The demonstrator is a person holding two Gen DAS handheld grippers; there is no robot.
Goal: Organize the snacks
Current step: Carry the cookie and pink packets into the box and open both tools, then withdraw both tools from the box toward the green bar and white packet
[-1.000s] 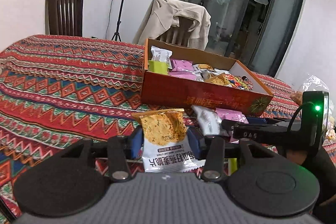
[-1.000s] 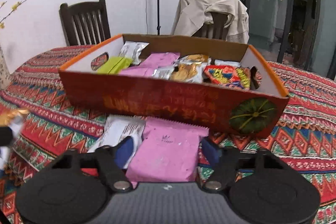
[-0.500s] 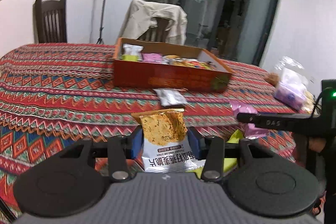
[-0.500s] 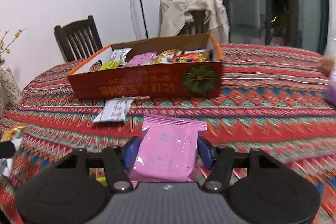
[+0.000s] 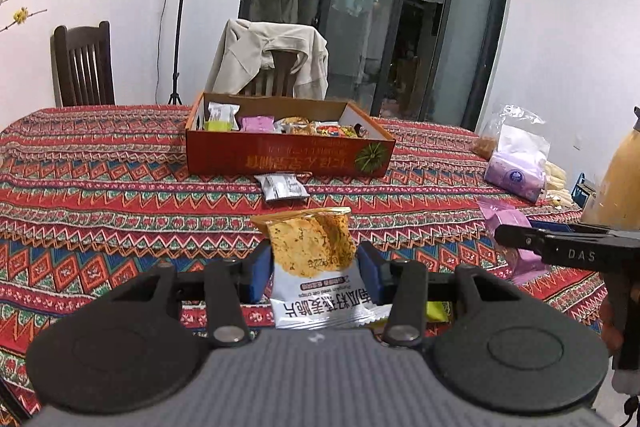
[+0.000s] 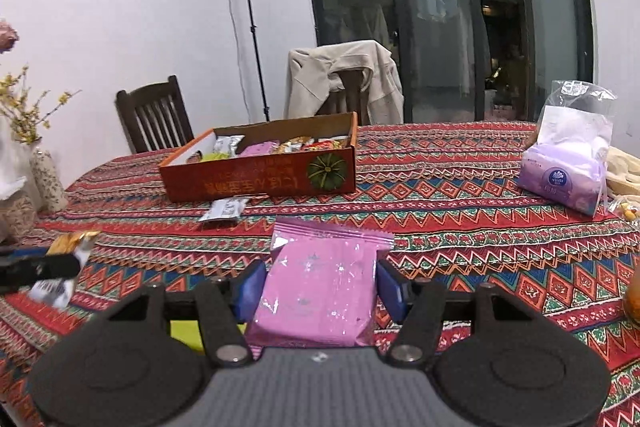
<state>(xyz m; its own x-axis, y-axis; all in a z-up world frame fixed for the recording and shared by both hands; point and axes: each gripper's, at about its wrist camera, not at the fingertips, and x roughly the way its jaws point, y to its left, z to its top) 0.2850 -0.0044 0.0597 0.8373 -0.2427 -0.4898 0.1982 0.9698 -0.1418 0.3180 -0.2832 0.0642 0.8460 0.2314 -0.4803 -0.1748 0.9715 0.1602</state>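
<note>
My left gripper [image 5: 311, 269] is shut on a white and yellow cracker packet [image 5: 314, 259], held above the table. My right gripper [image 6: 318, 285] is shut on a pink snack packet [image 6: 320, 291]; it also shows in the left wrist view [image 5: 516, 239]. The red cardboard box [image 5: 288, 157] with several snack packets stands far ahead on the table, also in the right wrist view [image 6: 260, 179]. A silver-white packet [image 5: 282, 187] lies on the cloth just in front of the box. A yellow-green packet [image 6: 188, 333] lies below the right gripper.
The table has a red patterned cloth [image 5: 100, 187]. A purple tissue pack in a clear bag [image 6: 564, 175] sits at the right. Vases with yellow flowers [image 6: 44, 171] stand at the left. Chairs [image 5: 276, 71] and a light stand [image 6: 248, 27] are behind the table.
Both grippers have drawn back and up from the box with their packets still held. The box now looks smaller and farther away.
</note>
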